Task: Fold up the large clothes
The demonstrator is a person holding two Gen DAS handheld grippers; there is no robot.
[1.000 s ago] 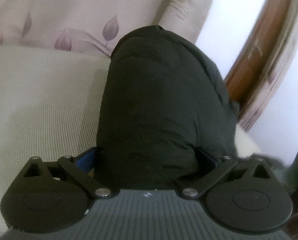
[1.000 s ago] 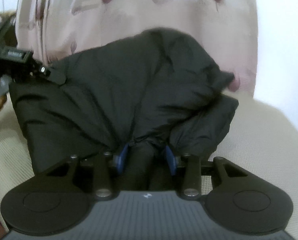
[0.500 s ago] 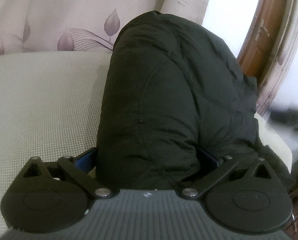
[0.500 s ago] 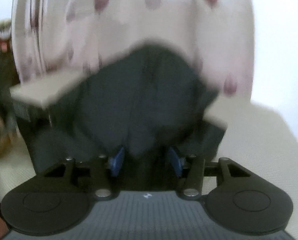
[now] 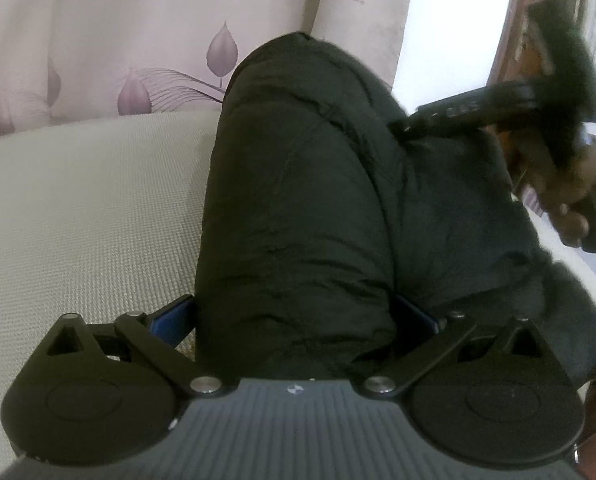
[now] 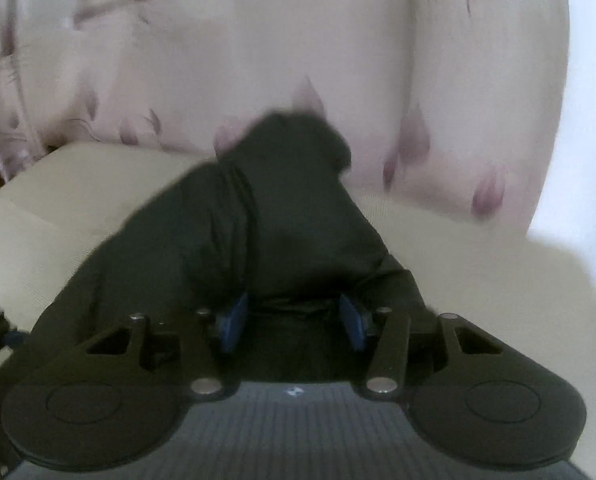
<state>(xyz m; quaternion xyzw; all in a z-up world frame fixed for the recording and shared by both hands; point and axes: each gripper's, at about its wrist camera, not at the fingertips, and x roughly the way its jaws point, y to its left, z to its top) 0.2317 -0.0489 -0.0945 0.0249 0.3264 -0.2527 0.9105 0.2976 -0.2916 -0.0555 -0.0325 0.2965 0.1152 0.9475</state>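
Observation:
A black padded jacket (image 5: 305, 200) lies in a bulky heap on a cream bed (image 5: 78, 208). My left gripper (image 5: 294, 316) is shut on a thick fold of the jacket, its blue pads wide apart around the bulk. My right gripper (image 6: 292, 320) is shut on another fold of the same jacket (image 6: 258, 232), which stretches away from it toward the curtain. The right gripper and the hand that holds it also show at the upper right of the left wrist view (image 5: 497, 108), over the jacket. The right wrist view is blurred by motion.
A pale curtain with purple leaf prints (image 5: 146, 40) hangs behind the bed; it also fills the back of the right wrist view (image 6: 258, 40). A brown wooden frame (image 5: 513, 40) stands at the right. The bed's edge (image 5: 585, 280) lies to the right of the jacket.
My right gripper has swung over the jacket with its fold and now shows in the left wrist view. The jacket looks narrower and more bunched. My left gripper has held its grip.

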